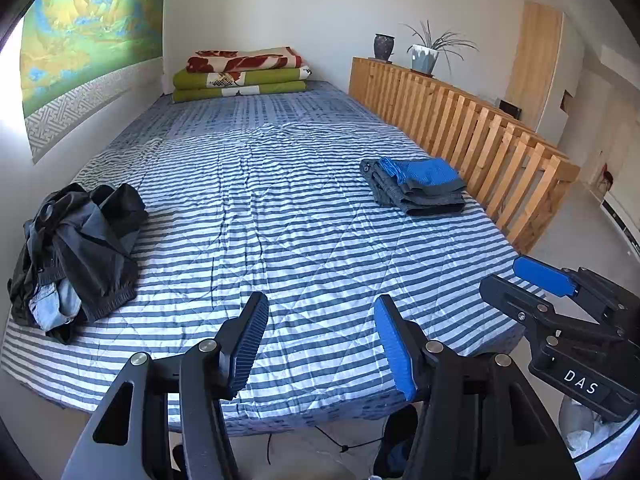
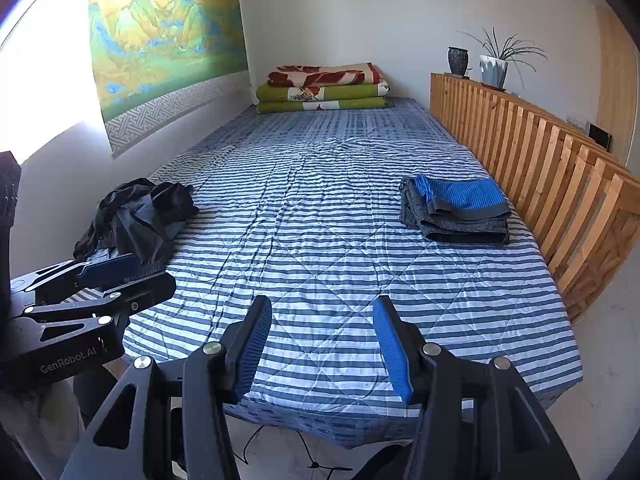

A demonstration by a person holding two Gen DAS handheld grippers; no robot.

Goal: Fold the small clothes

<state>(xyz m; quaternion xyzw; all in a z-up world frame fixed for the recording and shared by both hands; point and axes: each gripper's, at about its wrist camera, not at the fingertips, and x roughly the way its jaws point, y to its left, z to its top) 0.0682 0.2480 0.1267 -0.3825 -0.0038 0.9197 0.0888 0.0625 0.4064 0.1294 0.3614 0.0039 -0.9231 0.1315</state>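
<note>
**Operator:** Clothes first. The unfolded heap (image 1: 76, 256) sits at the left edge of the striped bed (image 1: 304, 216), up against the wall: dark garments with a bit of pale denim poking out at the bottom. The folded stack (image 1: 416, 186), grey pieces with a blue one on top, lies on the right side just beside the wooden slatted rail (image 1: 480, 132). I read that as sorting by side: undone on the left, done on the right, with the bare middle of the quilt kept as my working patch.

**Observer:** And your grippers?

**Operator:** Both hang over the near end of the bed, tilted down at the quilt. The left gripper (image 1: 320, 344) has its jaws spread with nothing between them but stripes; the right gripper (image 2: 322, 344) likewise, parted and empty. Neither touches cloth (I'd judge this a pause between garments).

**Observer:** Anything in your way?

**Operator:** Not much. The heap is well apart from the left gripper, across open quilt. The folded blankets (image 1: 242, 76) at the far end, and the potted plant (image 1: 426, 54) and dark vase (image 1: 384, 46) on the rail, are all out of reach of my work. The only nuisance I expect is the heap itself: tangled, so one piece may drag up others.
</note>
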